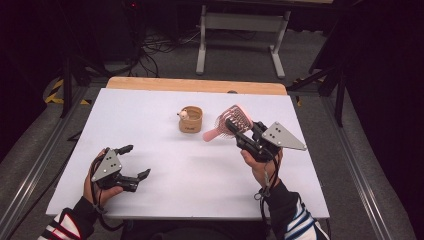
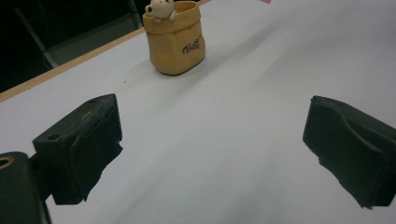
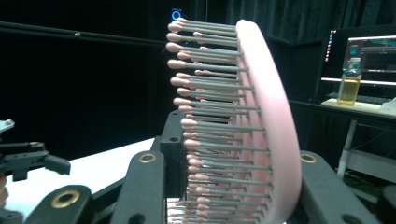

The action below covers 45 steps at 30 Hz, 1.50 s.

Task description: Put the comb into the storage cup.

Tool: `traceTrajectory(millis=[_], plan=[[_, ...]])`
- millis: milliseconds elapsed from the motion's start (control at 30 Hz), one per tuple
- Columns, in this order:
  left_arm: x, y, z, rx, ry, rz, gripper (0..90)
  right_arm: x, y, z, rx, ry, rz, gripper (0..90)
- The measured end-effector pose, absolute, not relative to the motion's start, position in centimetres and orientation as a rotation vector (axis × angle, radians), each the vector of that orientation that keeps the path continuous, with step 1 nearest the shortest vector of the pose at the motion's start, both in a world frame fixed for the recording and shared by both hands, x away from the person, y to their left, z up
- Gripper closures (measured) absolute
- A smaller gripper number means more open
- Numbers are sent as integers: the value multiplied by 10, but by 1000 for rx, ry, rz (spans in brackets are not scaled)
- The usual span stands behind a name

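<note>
Between the jaws of the right hand-held gripper [image 1: 239, 131] sits a pink hairbrush [image 1: 230, 122], squeezed tight and lifted off the white worktop [image 1: 200, 175]. Just left of it stands a small tan pot [image 1: 191, 119]. Nearer the person, the left hand-held gripper [image 1: 135, 161] is wide open, holding nothing.

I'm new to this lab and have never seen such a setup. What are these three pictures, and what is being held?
A person holds a hand-operated claw in each hand; there is no robot arm. One picture looks down from above the white table. The other two come from cameras riding on the claws. A small tan pot with a little figure on its rim stands on the table. The right claw is shut on a pink hairbrush, lifted off the table. The left claw is open, holding nothing, and points toward the pot.
</note>
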<state>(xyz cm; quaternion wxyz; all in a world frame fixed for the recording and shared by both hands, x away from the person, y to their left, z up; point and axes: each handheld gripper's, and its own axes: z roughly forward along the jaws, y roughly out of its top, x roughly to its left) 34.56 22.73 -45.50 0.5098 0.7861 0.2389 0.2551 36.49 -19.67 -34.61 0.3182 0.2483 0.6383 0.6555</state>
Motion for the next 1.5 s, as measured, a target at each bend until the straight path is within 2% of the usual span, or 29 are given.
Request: traceTrajectory(millis=[933,1500], plan=[[344,228,-459,1882,577,612,54,400,-167,-321,636,1635,1696,636],[345,227,-460,1888,565,608,56,426,-148,-322,670,1637,1647,636]])
